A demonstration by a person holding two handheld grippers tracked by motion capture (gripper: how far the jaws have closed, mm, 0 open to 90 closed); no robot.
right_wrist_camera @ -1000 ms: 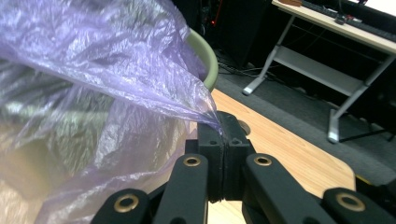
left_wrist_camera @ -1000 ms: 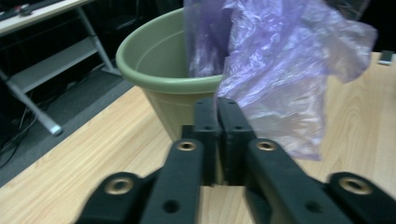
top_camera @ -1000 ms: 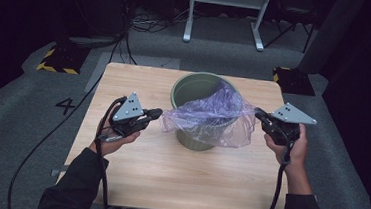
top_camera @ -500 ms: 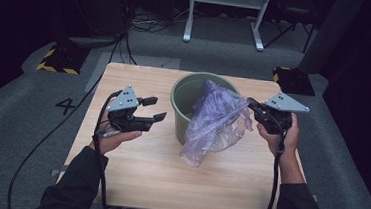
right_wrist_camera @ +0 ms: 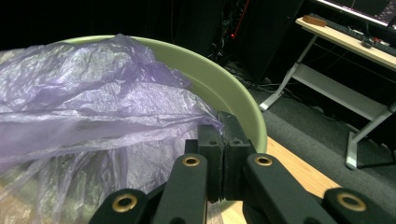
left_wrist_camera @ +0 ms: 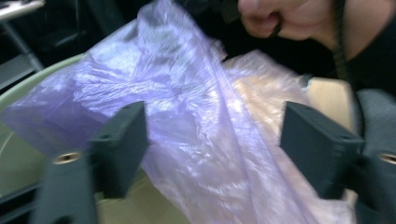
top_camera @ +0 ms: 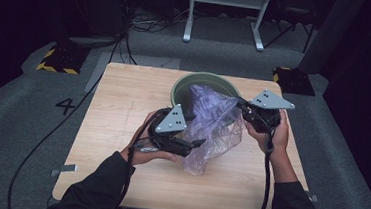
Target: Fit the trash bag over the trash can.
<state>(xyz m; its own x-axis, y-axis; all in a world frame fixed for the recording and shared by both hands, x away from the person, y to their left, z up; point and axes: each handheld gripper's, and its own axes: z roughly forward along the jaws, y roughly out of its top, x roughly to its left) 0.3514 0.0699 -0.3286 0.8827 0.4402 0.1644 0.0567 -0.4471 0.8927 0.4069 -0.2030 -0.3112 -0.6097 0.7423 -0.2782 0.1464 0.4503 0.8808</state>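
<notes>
A pale green bucket (top_camera: 200, 78) stands at the far middle of the wooden table (top_camera: 124, 94). A crumpled purple plastic bag (top_camera: 212, 122) hangs from the bucket's right rim down onto the table in front of it. My right gripper (top_camera: 239, 105) is shut on the bag's upper edge by the rim, as the right gripper view shows (right_wrist_camera: 223, 135) beside the bucket rim (right_wrist_camera: 224, 88). My left gripper (top_camera: 197, 130) points right at the bag's hanging part. Its jaws stand wide and have just been closing slightly. In the left gripper view (left_wrist_camera: 215, 135) the bag (left_wrist_camera: 187, 93) lies loose between them, untouched.
The bucket's near rim (left_wrist_camera: 28, 84) is just left of the left jaws. The table's left half is bare wood. A white metal stand (top_camera: 226, 12) is on the floor behind the table, with a black-and-yellow block (top_camera: 56, 59) and cables at the back left.
The left gripper let go of the bag, opened, and moved right up to the bag. The bag's left side dropped and now hangs from the right gripper, which shifted a little left.
</notes>
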